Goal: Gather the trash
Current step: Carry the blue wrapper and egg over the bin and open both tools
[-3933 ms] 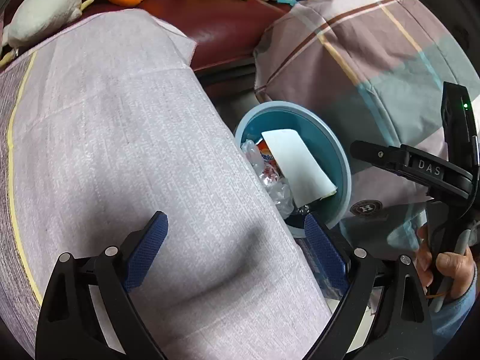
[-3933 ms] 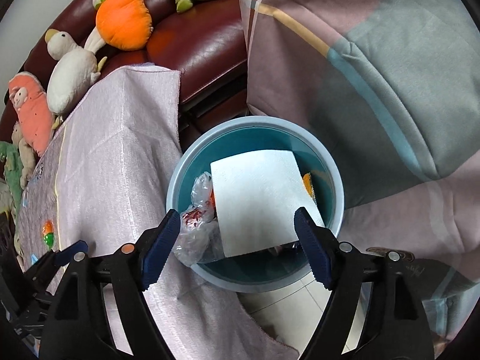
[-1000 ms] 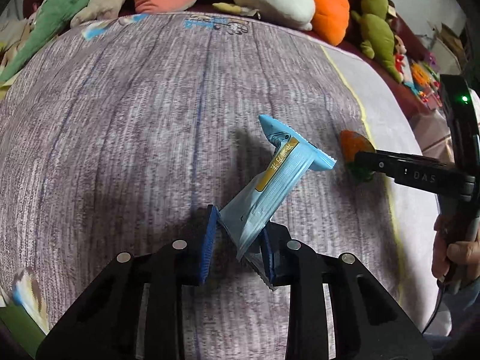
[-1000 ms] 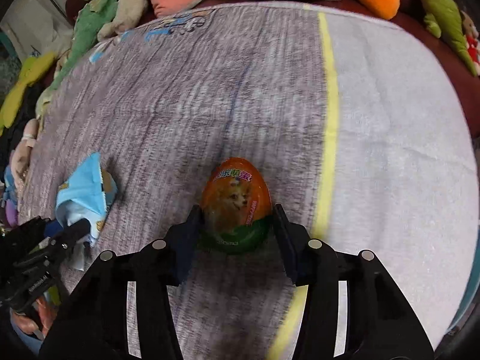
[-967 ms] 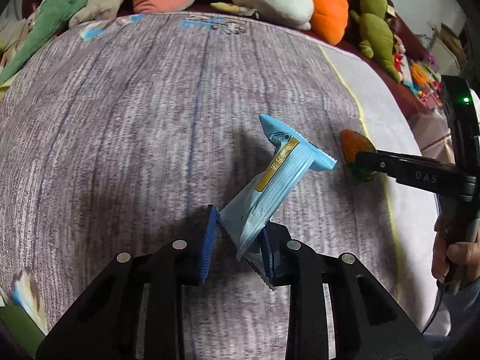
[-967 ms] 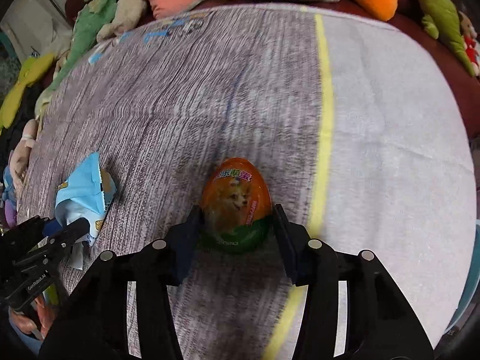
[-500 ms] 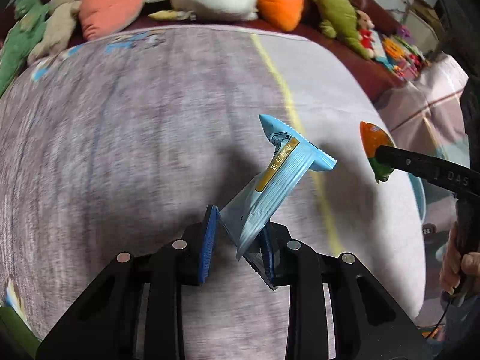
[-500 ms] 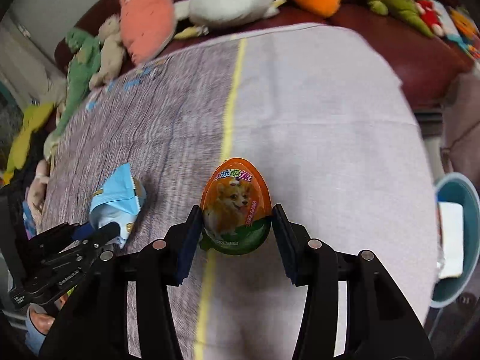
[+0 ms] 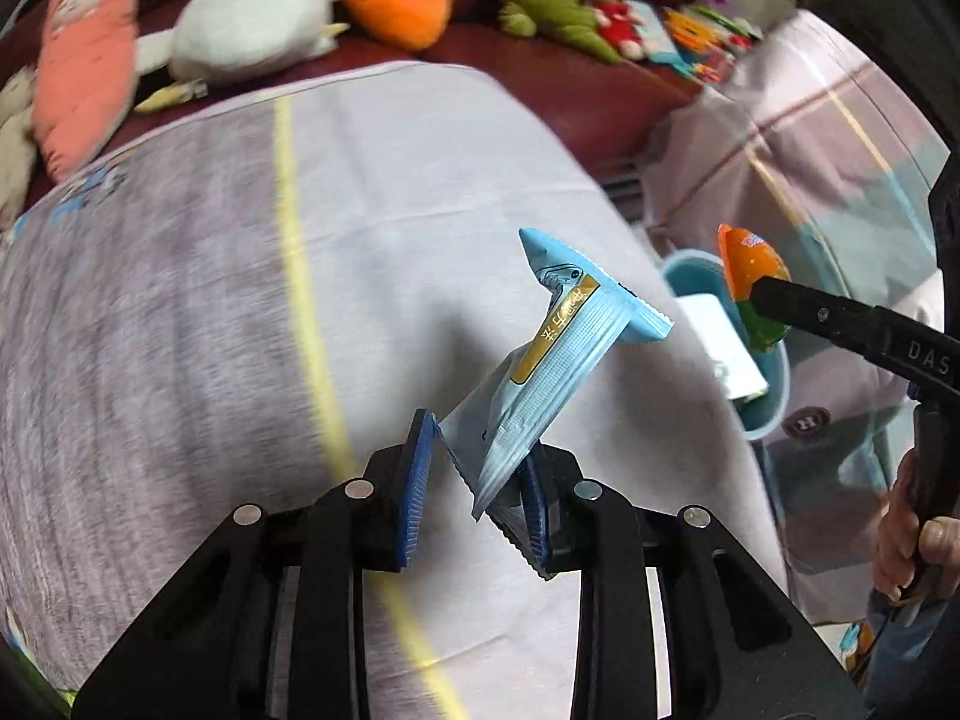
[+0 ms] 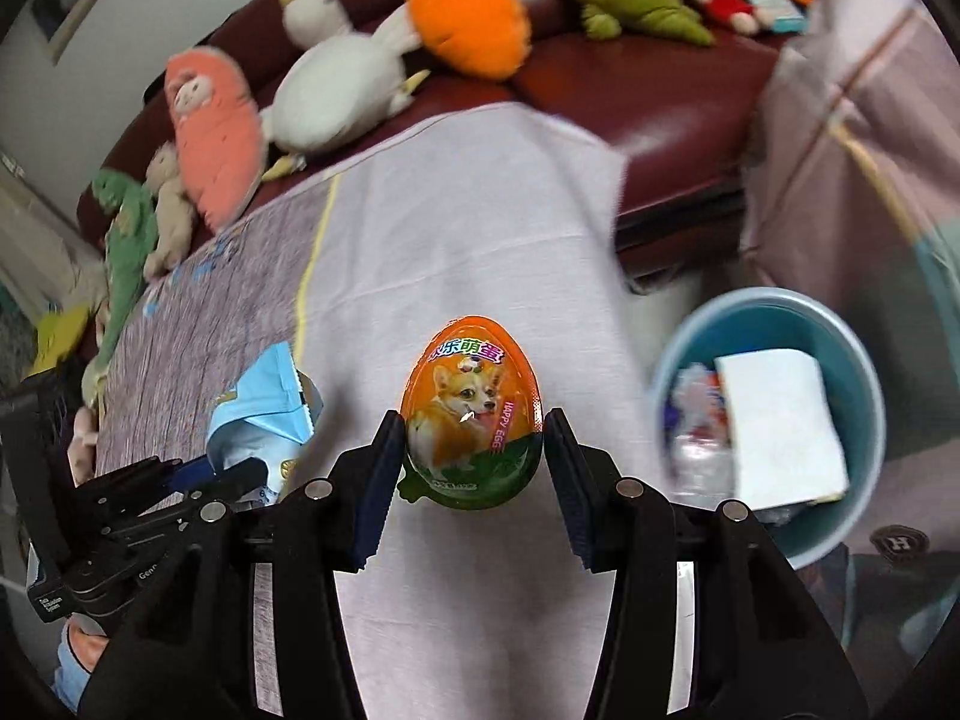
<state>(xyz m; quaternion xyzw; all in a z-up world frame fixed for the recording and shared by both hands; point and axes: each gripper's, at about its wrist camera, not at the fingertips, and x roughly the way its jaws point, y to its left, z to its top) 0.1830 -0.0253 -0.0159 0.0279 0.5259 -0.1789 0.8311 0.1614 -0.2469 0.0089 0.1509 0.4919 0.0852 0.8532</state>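
My left gripper point(image 9: 474, 474) is shut on a light blue snack wrapper point(image 9: 558, 348), which sticks up and to the right above the cloth-covered table point(image 9: 180, 300). My right gripper point(image 10: 474, 462) is shut on an orange and green plastic egg point(image 10: 471, 414) with a dog picture, held above the pale cloth. The same egg point(image 9: 750, 282) shows at the right of the left wrist view, over the blue bin point(image 9: 774, 396). In the right wrist view the blue bin point(image 10: 858, 372) stands low at the right, holding a white paper point(image 10: 780, 420) and clear plastic. The wrapper point(image 10: 264, 414) appears at the left there.
Plush toys point(image 10: 336, 84) line a dark red sofa point(image 10: 660, 102) behind the table. A plaid quilt point(image 10: 870, 138) lies to the right, beyond the bin. A hand point(image 9: 912, 528) grips the right gripper's handle.
Both grippers have swung right across the table with their loads, from the grey striped cloth to its pale end. The blue bin has come into view at the right.
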